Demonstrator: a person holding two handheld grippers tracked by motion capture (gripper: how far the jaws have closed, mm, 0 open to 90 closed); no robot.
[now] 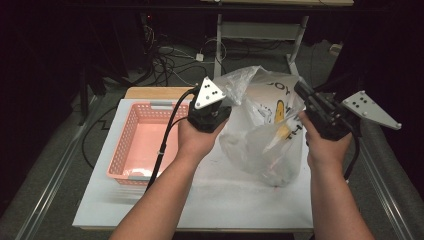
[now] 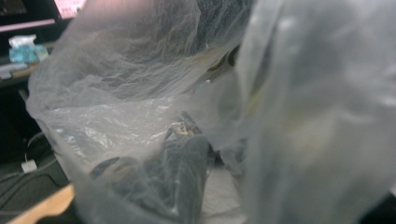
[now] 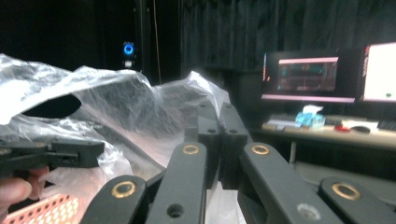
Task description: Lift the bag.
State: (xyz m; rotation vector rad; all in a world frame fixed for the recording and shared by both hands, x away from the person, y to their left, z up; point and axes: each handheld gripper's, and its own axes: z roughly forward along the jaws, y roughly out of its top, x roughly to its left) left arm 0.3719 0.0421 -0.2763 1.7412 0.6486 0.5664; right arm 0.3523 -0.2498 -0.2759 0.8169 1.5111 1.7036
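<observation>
So I've got the bag (image 1: 265, 130) hanging between both grippers, clear of the table (image 1: 210, 195), just right of the pink basket (image 1: 145, 140). The left gripper (image 1: 212, 117) is clamped shut on the left side of the bag's mouth; in the left gripper view its jaws sit wrapped in cloudy plastic. The right gripper (image 1: 306, 95) is closed too, its jaws pressed together with a thin fold of film pinched at the tips, clearest in the right gripper view (image 3: 218, 140). There's something yellow low inside the bag, but I can't tell what through the film.

My read is that the step in hand is lifting the bag by its rim to carry or empty it, probably toward the basket. Tips I'd give myself:

- Keep both grips tight. The film is slick and thin, so a loose pinch lets it slide out.
- Raise both hands evenly, or the contents roll to the low side and drag that edge.
- Don't pull the hands apart hard; stretched film could tear at the pinch points.
- Get the bottom well clear of the basket wall before moving sideways, so it doesn't snag.

The right pinch looks like the shallower one, so that's the side I'd watch.
</observation>
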